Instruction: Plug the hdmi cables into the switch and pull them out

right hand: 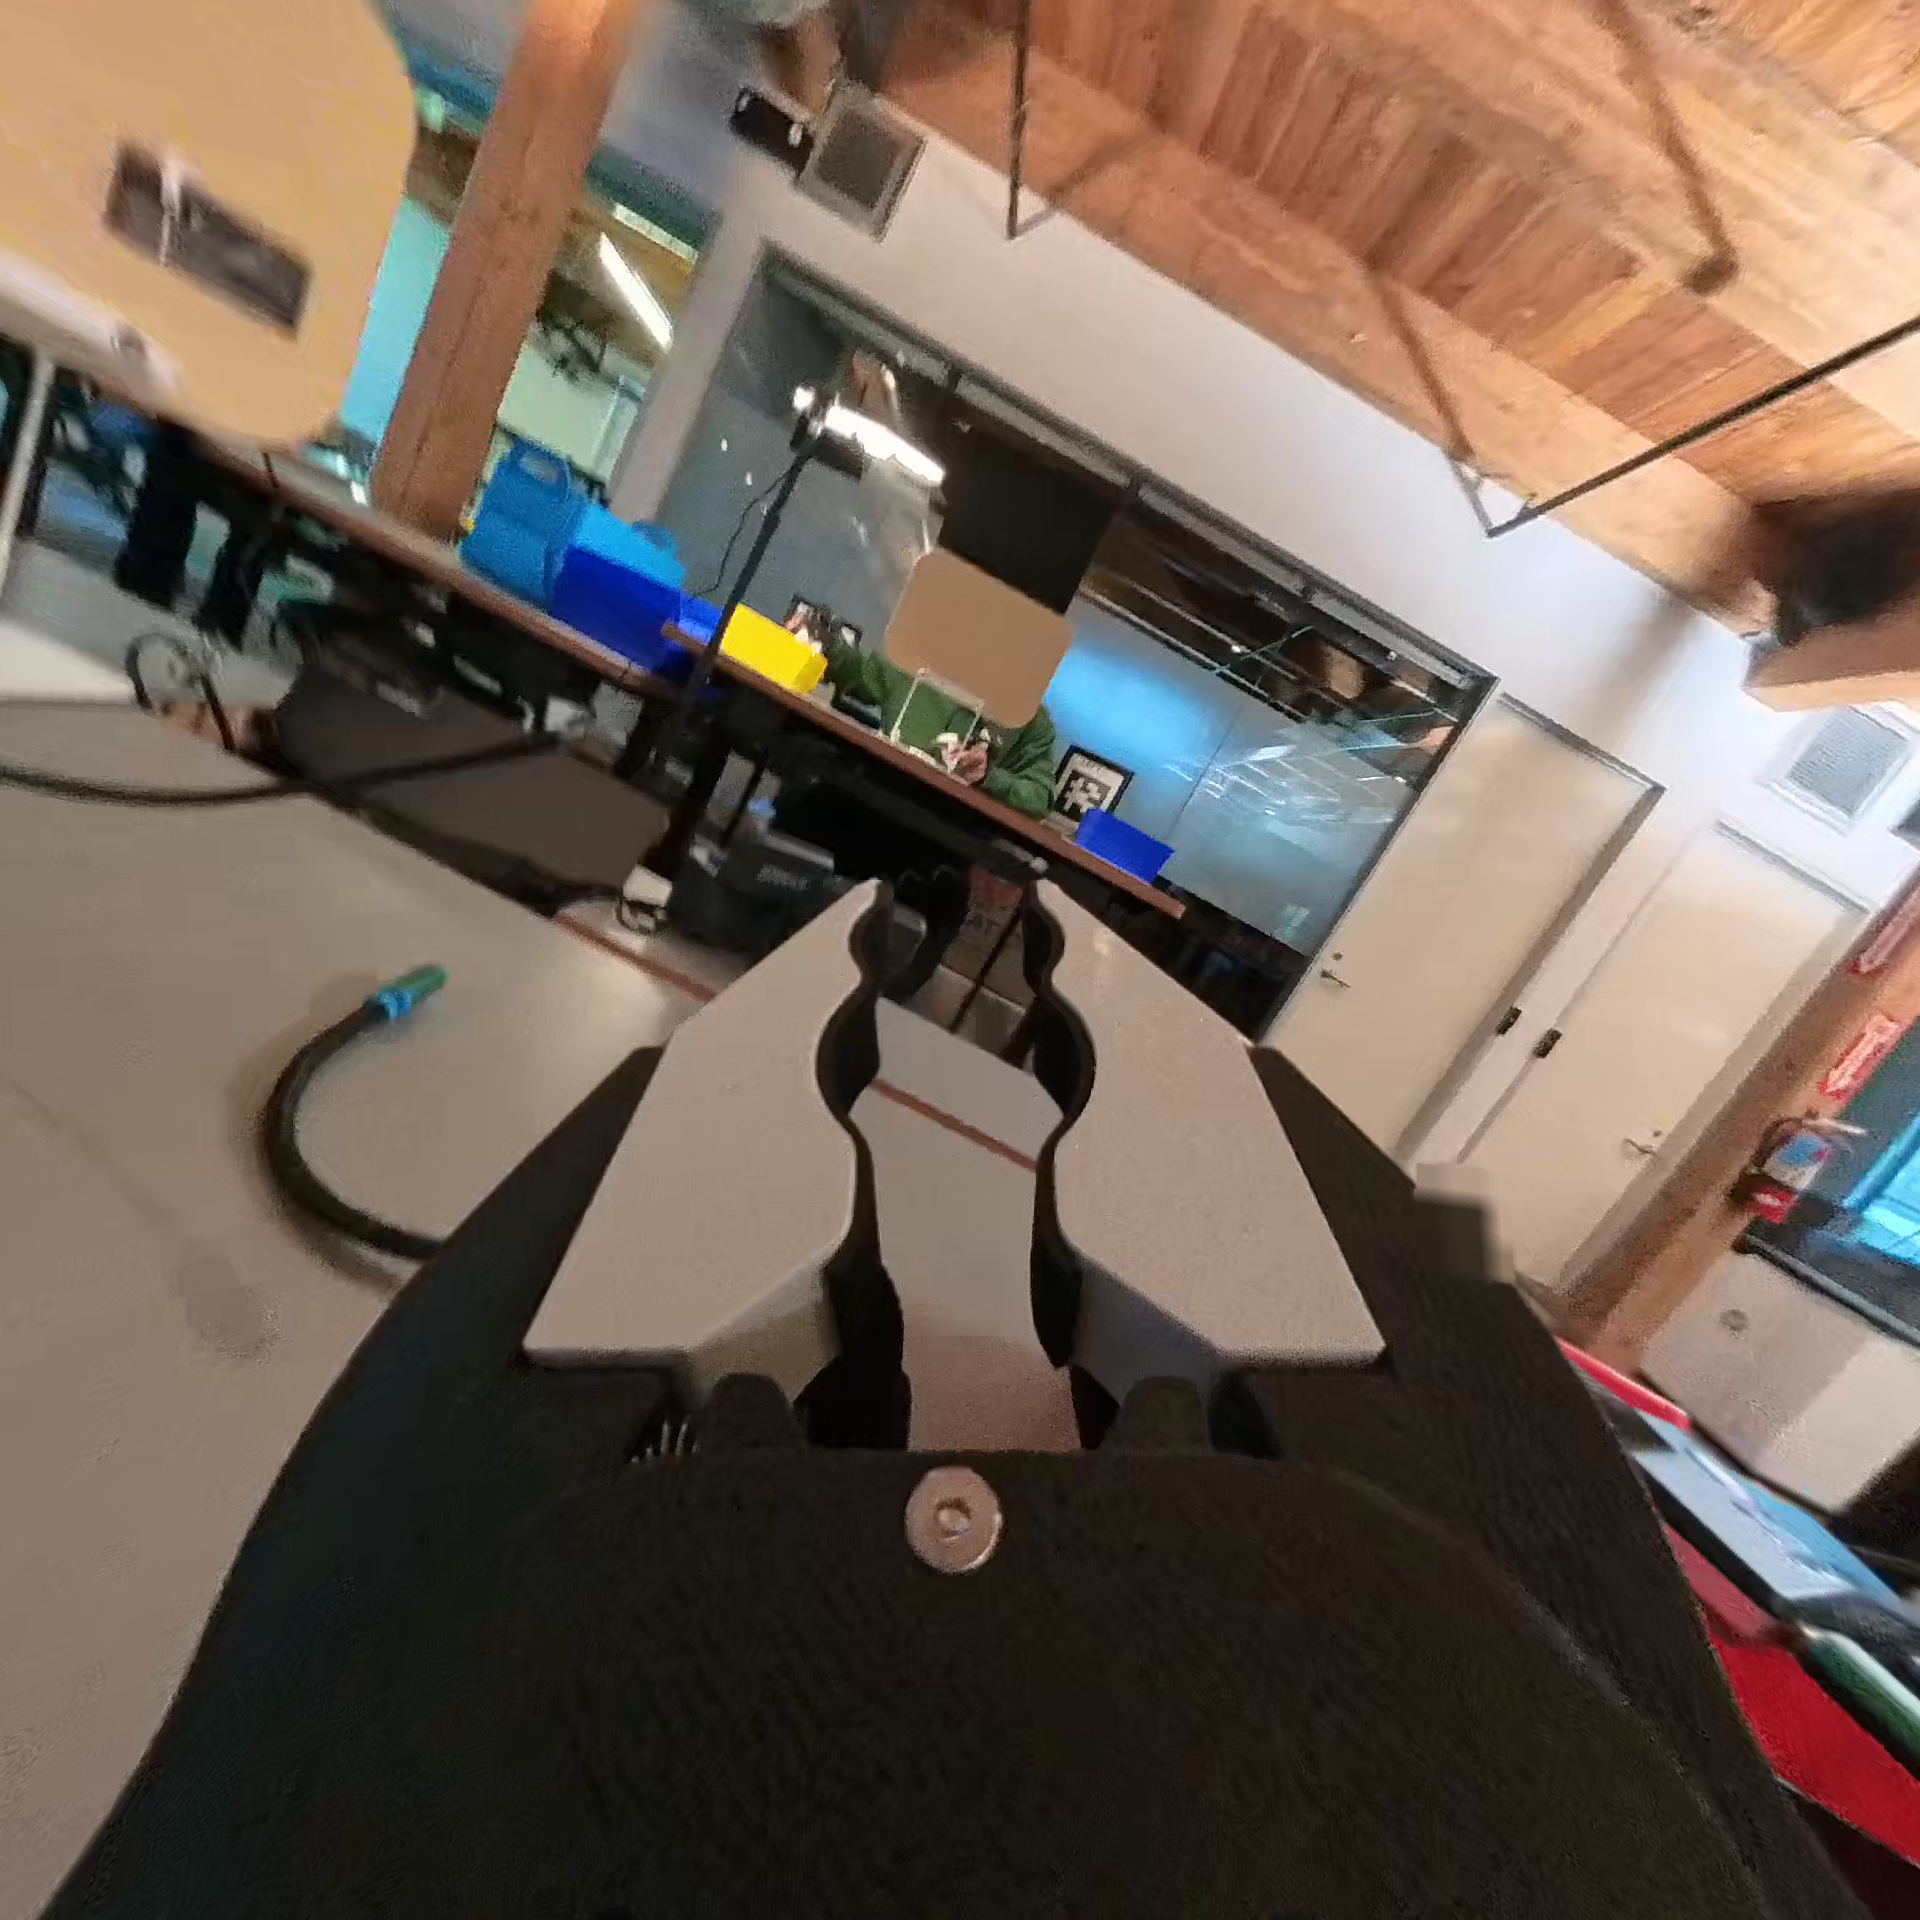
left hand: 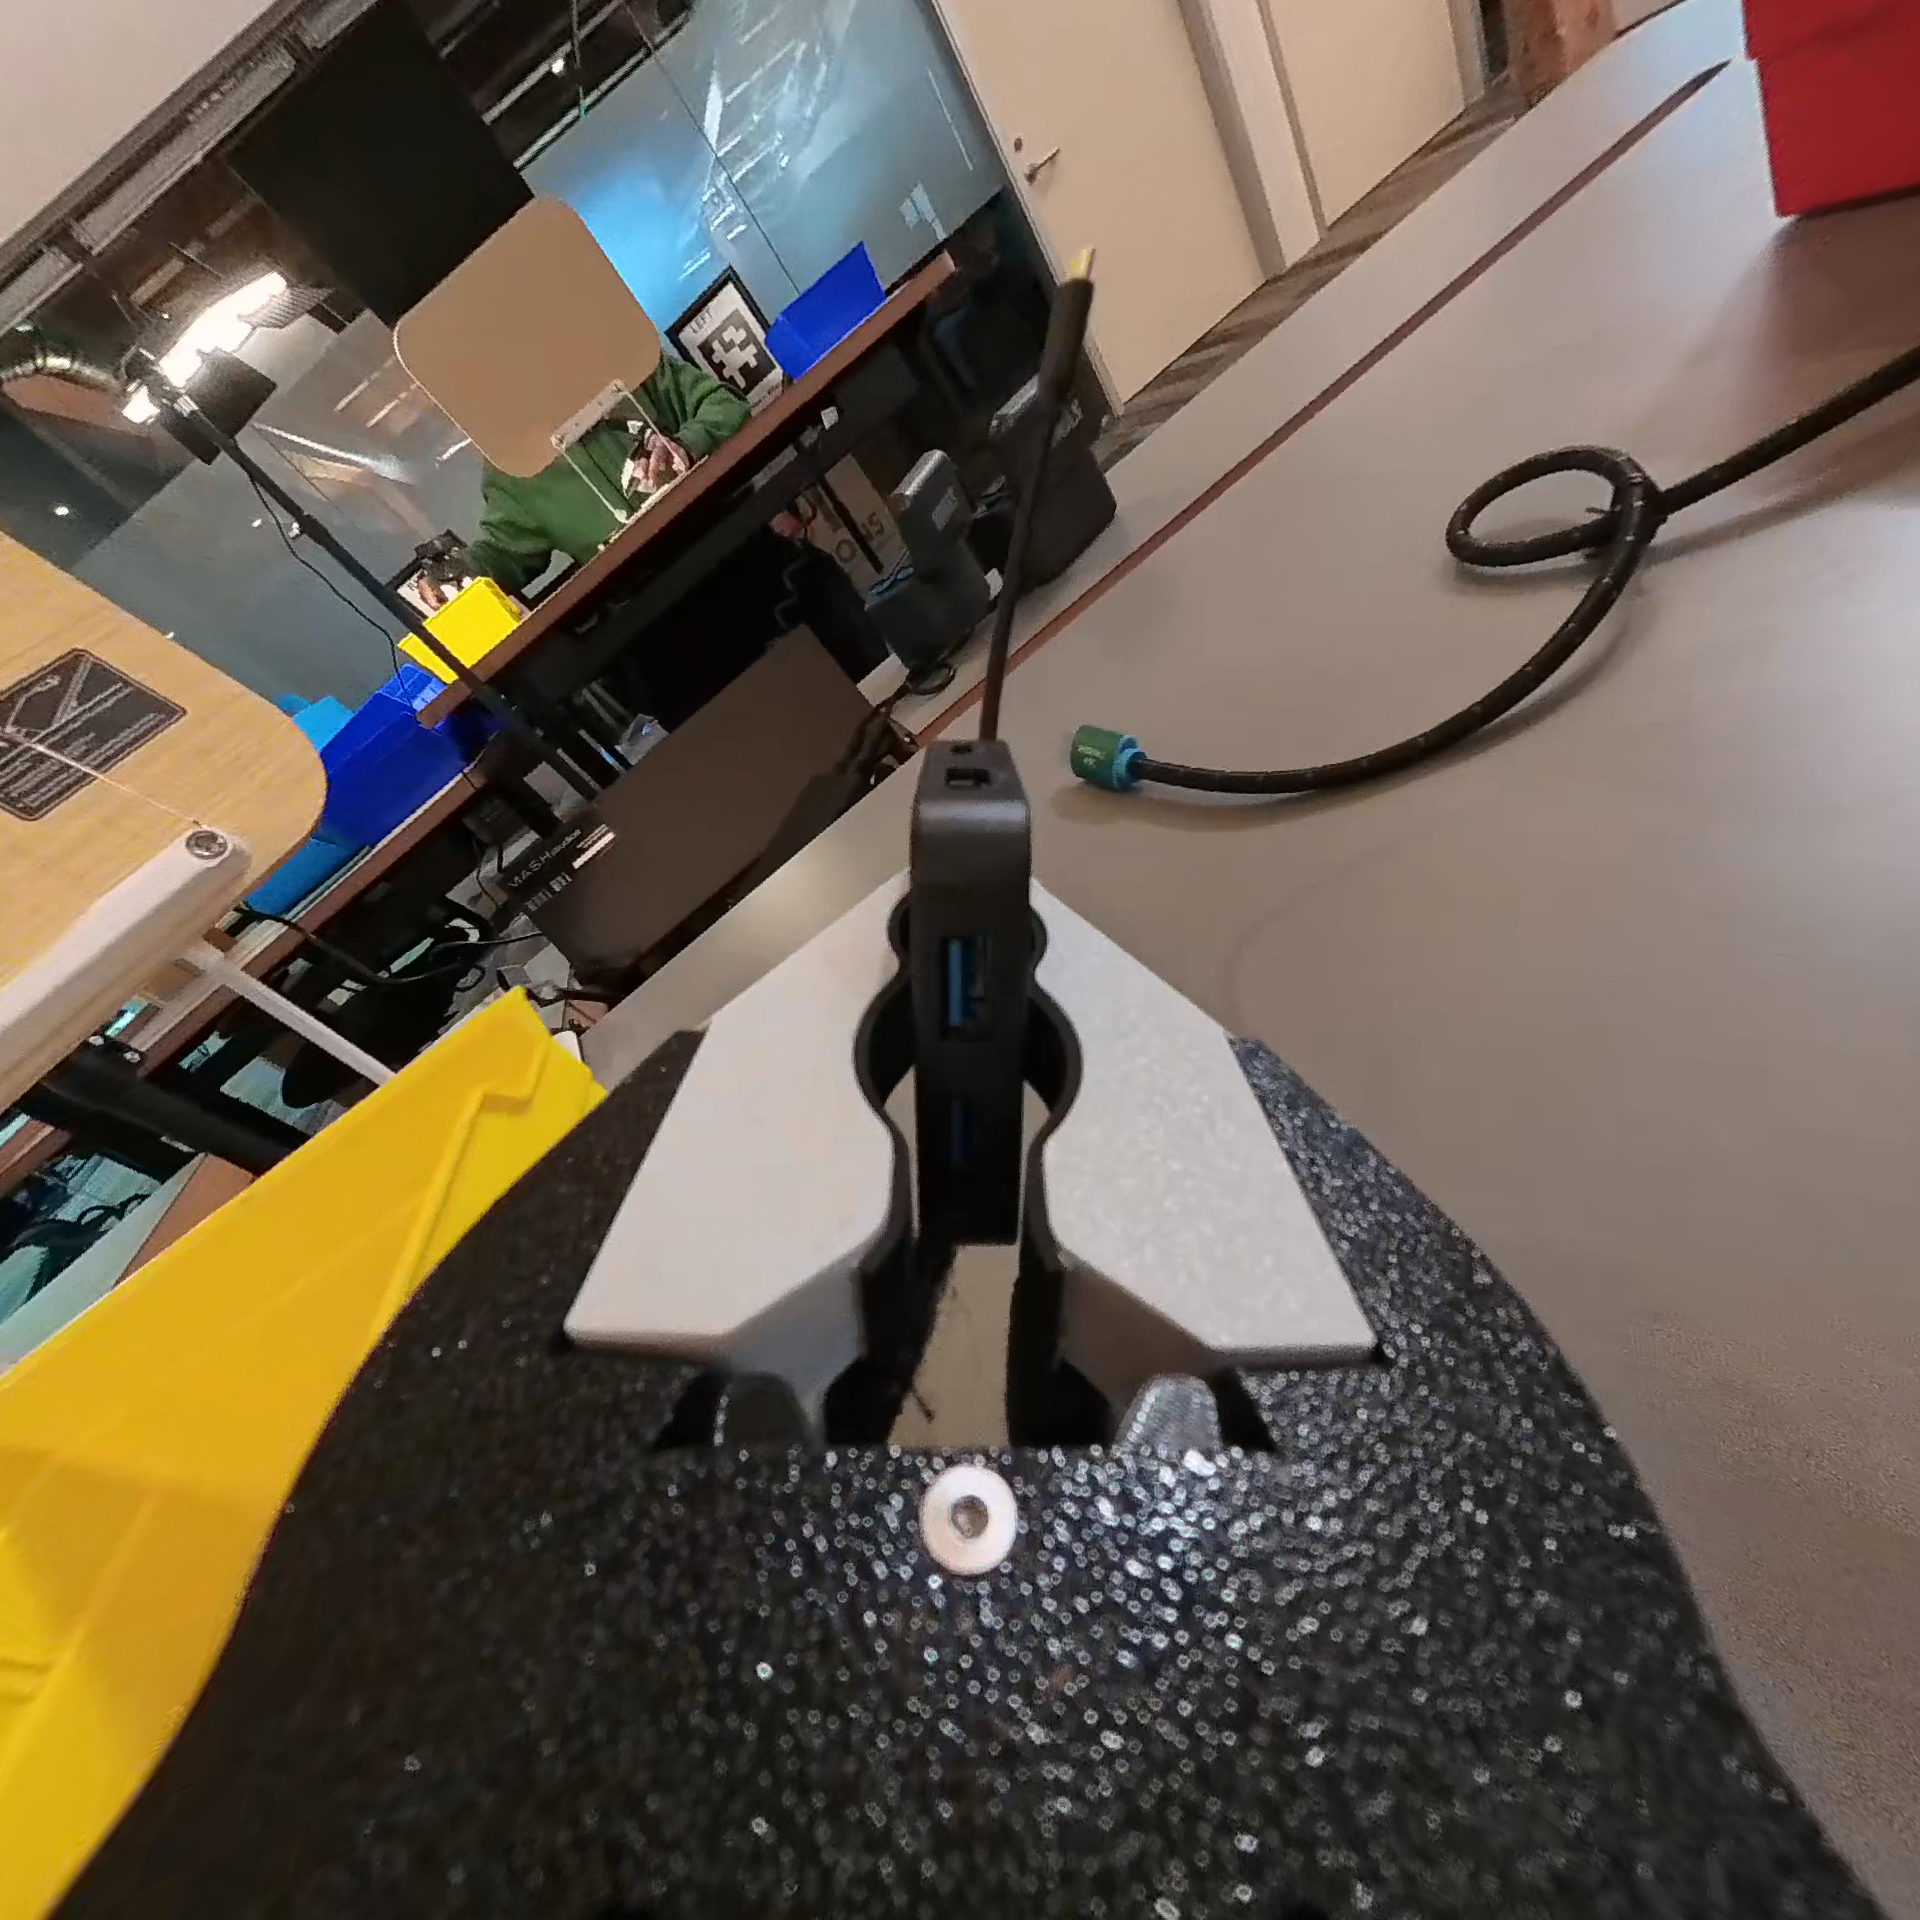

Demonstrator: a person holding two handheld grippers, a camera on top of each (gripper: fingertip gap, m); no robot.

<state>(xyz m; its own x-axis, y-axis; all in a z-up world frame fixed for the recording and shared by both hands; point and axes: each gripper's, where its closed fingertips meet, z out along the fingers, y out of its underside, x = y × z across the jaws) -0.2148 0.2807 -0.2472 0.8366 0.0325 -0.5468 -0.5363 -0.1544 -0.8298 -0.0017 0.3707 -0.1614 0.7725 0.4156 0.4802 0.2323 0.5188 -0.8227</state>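
Note:
My left gripper point(left hand: 966, 914) is shut on a black switch point(left hand: 968, 966) held on edge above the grey table point(left hand: 1558, 1039). Blue ports on the switch face the camera. Its own thin black cable point(left hand: 1023, 540) rises from its far end. A braided HDMI cable point(left hand: 1455, 727) with a green and blue plug point(left hand: 1103, 751) lies loose on the table just right of the switch, not plugged in. My right gripper point(right hand: 956, 914) is open and empty, raised above the table. In the right wrist view the same green-blue plug point(right hand: 405, 989) and its cable point(right hand: 312, 1174) lie to the left.
A yellow bin point(left hand: 260, 1351) stands close at my left. A red box point(left hand: 1839, 104) sits at the table's far right; a red tray point(right hand: 1818, 1662) is at the right edge. A person in green point(right hand: 935, 717) sits at a far table with blue bins point(right hand: 603, 561). Tip to tip, the grippers are about 25 centimetres apart.

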